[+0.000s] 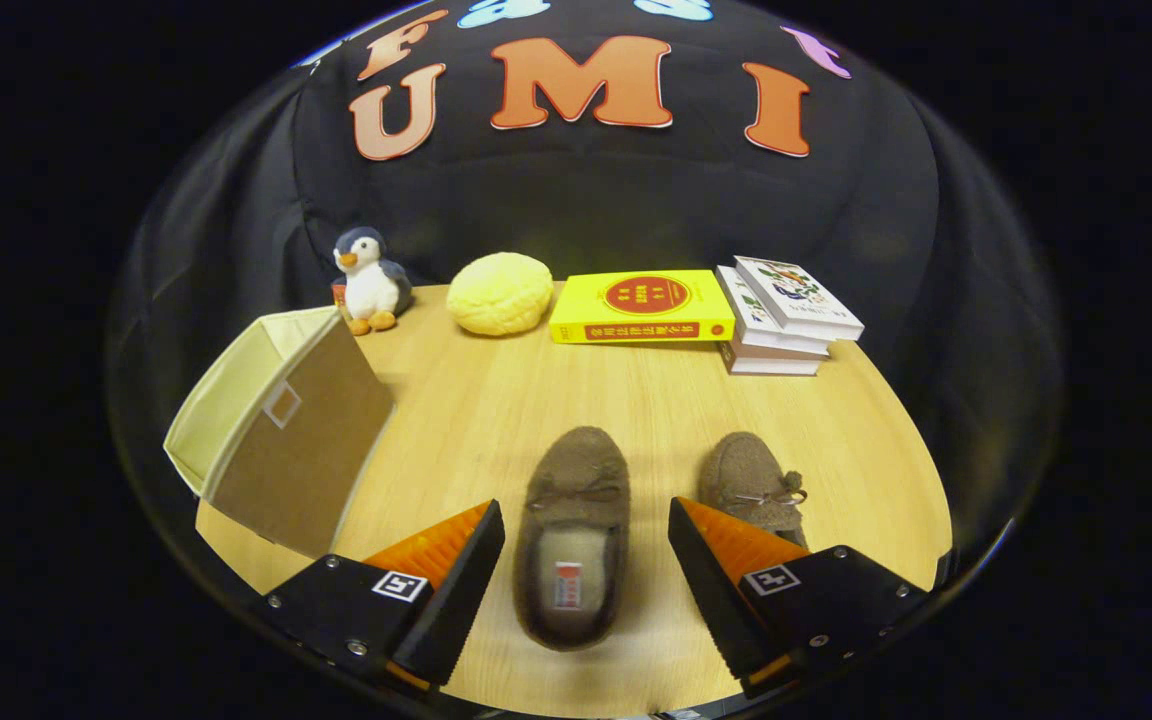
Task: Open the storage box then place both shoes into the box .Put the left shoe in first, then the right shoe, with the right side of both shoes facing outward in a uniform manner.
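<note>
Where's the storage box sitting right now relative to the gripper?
In the gripper view, the storage box stands on the wooden table, ahead and left of the open gripper, just in front of the toy penguin.

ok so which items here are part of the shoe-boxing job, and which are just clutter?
Job items:
- storage box, off to the side of the tongs, opening facing away from them
- shoe between the open tongs
- second shoe, beside it, partly behind one finger

Clutter, beyond the shoes:
- penguin plush
- yellow round cushion
- yellow book
- stack of white books
</note>
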A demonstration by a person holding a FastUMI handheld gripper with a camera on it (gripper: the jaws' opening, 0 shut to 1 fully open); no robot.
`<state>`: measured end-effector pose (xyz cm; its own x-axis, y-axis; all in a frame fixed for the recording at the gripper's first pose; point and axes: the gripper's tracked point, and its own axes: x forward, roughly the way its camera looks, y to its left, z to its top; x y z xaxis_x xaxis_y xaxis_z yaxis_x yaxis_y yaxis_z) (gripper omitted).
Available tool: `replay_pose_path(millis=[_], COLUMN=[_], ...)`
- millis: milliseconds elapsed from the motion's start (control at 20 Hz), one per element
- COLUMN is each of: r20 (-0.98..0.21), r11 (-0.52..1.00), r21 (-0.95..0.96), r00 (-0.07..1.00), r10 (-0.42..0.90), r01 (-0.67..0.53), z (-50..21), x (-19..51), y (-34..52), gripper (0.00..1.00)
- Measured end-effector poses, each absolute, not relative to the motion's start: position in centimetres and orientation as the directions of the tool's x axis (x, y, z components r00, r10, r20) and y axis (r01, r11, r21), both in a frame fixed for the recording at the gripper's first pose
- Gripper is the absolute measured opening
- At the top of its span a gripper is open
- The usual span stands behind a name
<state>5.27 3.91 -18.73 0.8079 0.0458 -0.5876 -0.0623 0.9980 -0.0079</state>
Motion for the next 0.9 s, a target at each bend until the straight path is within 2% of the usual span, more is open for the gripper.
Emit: replay_pose_path(millis=[200,500,600,650,700,750,850,900], r20=[-0.638,-0.691,-0.692,-0.7,-0.704,-0.709,-0.713,-0.709], r11=[0.995,0.995,0.995,0.994,0.994,0.994,0.996,0.997], r21=[-0.059,-0.058,-0.048,-0.037,-0.042,-0.049,-0.034,-0.042], r00=[0.77,0.722,0.721,0.712,0.709,0.704,0.7,0.705], r10=[0.02,0.022,0.033,0.047,0.041,0.034,0.031,0.011], r01=[-0.075,-0.086,-0.092,-0.101,-0.1,-0.097,-0.079,-0.058], z=[-22.2,-26.1,-26.6,-27.0,-27.4,-27.8,-28.1,-28.0], x=[5.5,7.4,8.2,8.3,8.6,8.8,9.2,9.4], y=[2.8,3.1,3.5,3.9,4.0,4.0,4.2,3.7], gripper=[0.98,0.88,0.79,0.68,0.63,0.49,0.33,0.3])
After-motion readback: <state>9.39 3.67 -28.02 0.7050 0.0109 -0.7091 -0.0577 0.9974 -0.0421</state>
